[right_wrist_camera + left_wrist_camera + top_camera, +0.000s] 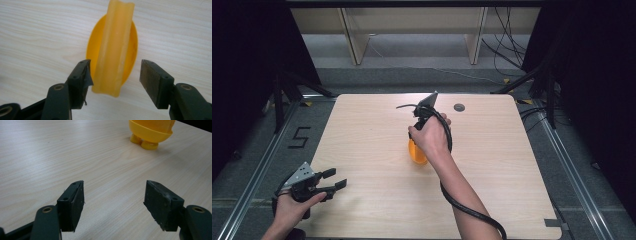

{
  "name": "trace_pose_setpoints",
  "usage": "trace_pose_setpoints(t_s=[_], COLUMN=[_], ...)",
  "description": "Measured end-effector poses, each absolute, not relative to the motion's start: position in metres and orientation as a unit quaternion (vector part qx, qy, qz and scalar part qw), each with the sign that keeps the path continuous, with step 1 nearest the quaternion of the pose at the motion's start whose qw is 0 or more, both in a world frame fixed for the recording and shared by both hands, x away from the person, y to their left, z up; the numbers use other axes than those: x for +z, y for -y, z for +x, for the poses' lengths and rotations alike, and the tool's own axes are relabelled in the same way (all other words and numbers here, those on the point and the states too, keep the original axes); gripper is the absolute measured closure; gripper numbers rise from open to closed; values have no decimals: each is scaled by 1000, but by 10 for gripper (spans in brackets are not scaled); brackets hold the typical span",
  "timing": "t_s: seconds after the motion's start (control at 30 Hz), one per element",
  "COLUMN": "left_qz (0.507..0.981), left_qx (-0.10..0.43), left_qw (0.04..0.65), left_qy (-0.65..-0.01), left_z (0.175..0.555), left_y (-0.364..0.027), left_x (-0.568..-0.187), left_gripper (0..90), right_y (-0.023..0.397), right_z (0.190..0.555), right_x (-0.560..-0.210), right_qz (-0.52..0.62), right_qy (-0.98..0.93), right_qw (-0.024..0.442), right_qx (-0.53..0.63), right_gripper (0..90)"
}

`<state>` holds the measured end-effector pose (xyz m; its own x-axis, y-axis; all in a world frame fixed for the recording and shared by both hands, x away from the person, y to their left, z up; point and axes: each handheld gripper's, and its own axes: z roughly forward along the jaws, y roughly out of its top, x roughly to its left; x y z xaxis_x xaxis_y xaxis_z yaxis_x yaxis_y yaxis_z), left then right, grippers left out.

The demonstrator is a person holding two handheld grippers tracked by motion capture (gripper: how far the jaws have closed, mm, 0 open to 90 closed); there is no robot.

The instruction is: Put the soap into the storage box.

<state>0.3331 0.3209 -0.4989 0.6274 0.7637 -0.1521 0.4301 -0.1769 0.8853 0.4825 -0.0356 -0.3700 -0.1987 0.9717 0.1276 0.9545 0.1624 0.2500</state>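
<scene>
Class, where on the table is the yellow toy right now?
In the high view, the yellow toy stands upright near the middle of the wooden table, directly under the right hand-held gripper, whose open jaws straddle its top.

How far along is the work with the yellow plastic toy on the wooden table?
Done: the yellow plastic toy with two small feet stands upright on the pale wooden table. In hand: the right gripper sits above it, jaws open either side of the toy's pale ridged top, pads not pressing, so it looks released. The left gripper waits open, apart from the toy. Left: probably only drawing the right gripper away.
</scene>
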Motion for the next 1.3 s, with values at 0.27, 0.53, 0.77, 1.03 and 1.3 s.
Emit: trace_pose_setpoints(t_s=[0.27, 0.53, 0.77, 1.03, 1.3], left_qz=[749, 748, 747, 748, 746], left_qx=[167, 166, 165, 166, 167], left_qw=[502, 504, 504, 504, 502], left_qy=[-400, -399, -400, -398, -403], left_z=[333, 334, 334, 334, 334], left_y=[-321, -322, -322, -322, -321], left_x=[-499, -499, -499, -500, -500], left_gripper=[318, 318, 318, 318, 318], right_y=[54, 72, 90, 112, 140], right_z=[473, 460, 447, 432, 416], right_x=[-363, -358, -361, -366, -373], right_qz=[595, 589, 557, 546, 539], right_qy=[-786, -790, -810, -813, -817], right_qw=[35, 40, 42, 52, 72], right_qx=[164, 166, 178, 194, 194], right_gripper=[428, 436, 437, 444, 489])
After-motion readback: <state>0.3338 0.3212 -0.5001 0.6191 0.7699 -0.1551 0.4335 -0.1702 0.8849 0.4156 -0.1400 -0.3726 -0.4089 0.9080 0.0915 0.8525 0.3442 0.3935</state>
